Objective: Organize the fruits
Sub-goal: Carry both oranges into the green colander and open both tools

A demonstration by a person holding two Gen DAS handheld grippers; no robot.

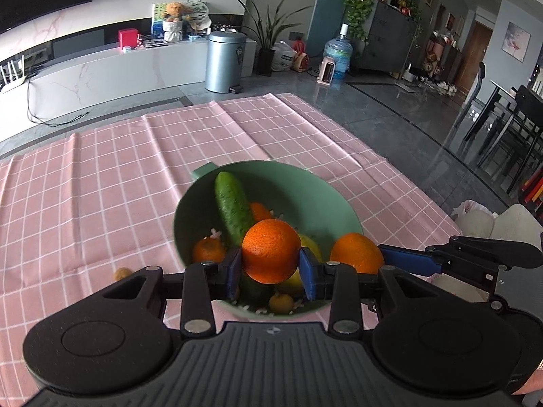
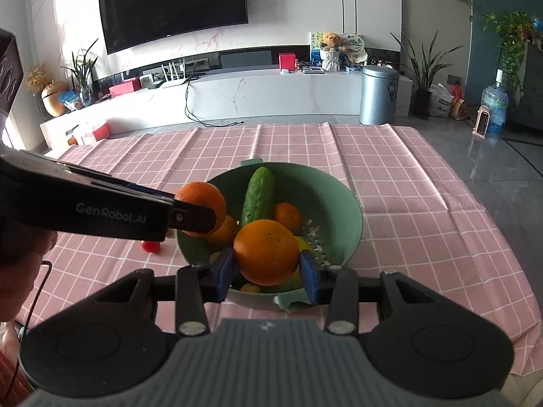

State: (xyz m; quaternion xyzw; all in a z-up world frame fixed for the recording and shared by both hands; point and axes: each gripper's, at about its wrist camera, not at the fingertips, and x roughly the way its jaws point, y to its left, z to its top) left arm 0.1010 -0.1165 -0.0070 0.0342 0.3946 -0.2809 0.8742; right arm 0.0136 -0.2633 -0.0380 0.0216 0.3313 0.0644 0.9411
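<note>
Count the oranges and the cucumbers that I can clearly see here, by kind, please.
Held oranges: 2
Oranges in the green bowl: 2
Cucumber: 1
Total: 5

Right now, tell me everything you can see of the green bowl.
The green bowl is a round, matte, plastic-looking colander with slots in its floor and a tab handle at the far and near rim. It sits upright on the pink checked tablecloth. Inside lie a cucumber leaning on the far wall, several oranges and something yellow. Both grippers hold oranges above it; neither visibly touches it.
</note>
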